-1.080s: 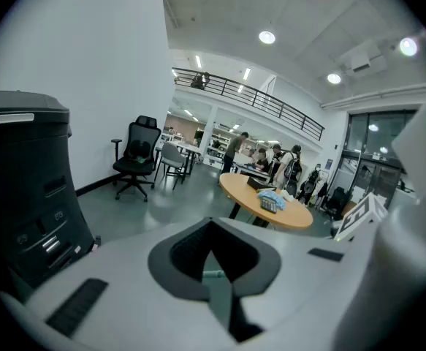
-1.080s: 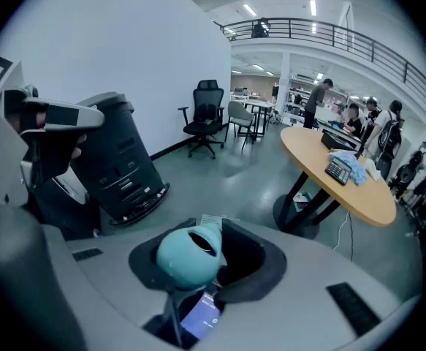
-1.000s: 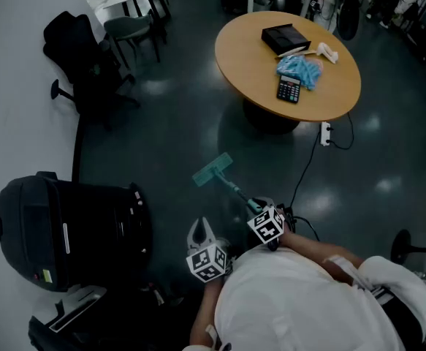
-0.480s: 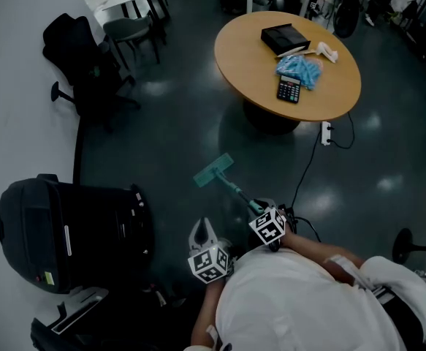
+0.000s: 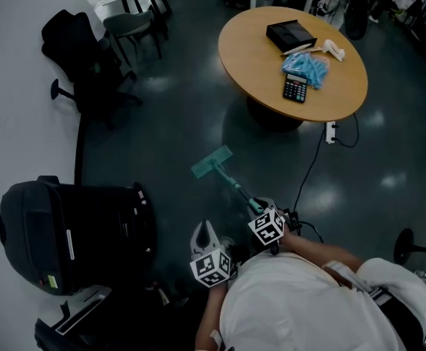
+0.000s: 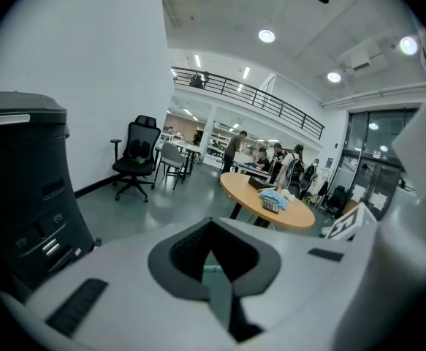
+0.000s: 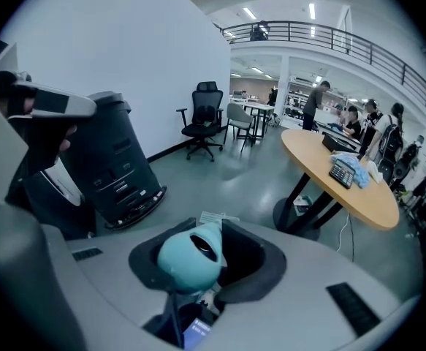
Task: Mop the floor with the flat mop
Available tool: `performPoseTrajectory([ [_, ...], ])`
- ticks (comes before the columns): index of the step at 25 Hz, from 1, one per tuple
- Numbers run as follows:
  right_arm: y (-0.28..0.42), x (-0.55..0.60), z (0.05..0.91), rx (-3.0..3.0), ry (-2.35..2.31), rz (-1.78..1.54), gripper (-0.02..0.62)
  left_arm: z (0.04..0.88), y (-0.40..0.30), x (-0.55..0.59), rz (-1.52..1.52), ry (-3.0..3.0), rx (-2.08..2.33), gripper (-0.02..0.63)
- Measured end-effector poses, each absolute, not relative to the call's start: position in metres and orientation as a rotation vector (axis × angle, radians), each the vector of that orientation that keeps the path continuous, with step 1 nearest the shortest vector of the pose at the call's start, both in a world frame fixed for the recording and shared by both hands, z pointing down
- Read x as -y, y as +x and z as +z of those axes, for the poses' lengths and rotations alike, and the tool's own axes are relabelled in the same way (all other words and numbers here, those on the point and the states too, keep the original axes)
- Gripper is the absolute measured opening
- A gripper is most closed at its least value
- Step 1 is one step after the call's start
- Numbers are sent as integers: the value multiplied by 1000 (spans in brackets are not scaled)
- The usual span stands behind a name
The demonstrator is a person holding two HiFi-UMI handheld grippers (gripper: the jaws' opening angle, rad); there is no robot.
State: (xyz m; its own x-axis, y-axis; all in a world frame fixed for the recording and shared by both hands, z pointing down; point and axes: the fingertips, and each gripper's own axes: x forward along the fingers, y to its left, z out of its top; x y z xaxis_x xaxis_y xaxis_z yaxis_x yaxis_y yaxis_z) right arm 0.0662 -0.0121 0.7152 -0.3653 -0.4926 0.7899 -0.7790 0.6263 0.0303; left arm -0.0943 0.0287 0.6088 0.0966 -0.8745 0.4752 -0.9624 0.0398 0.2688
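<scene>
floor (image 5: 161,123): one, dark, glossy | boxy black machine (image 5: 74,232): one, well apart from the round table (image 5: 256,57) | round table: one, tan wood top | flat mop (image 5: 212,161): one – teal rectangular head flat on the floor near the table's base | right gripper (image 5: 259,209): pinched the mop's rounded teal handle end (image 7: 191,258) | left gripper (image 5: 204,234): jaws pressed together, empty – beside the right gripper, on its side away from the table

White shirt (image 5: 300,309); pale grey left gripper (image 5: 203,231), right gripper (image 5: 259,208); black-white marker cubes (image 5: 213,266).
</scene>
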Motion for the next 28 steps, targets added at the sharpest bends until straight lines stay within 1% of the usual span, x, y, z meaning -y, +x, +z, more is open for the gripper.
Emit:
performPoseTrajectory([
  [6,23,102,734,2074,1043,424,114,616,-106,-24,223,1797,1834,6],
  [10,-2,159,764,2041,1057,449,114,619,-111,-23,218,1763,1842,6],
  [16,-16,208,794,2005,1051,421,114,617,-115,-27,206,1728,1877,6],
  [21,5,194,778,2003,1029,395,112,618,-124,-24,202,1736,1896,6],
  [28,95,61,724,1982,932,395,114,605,-123,-18,177,1791,1882,6],
])
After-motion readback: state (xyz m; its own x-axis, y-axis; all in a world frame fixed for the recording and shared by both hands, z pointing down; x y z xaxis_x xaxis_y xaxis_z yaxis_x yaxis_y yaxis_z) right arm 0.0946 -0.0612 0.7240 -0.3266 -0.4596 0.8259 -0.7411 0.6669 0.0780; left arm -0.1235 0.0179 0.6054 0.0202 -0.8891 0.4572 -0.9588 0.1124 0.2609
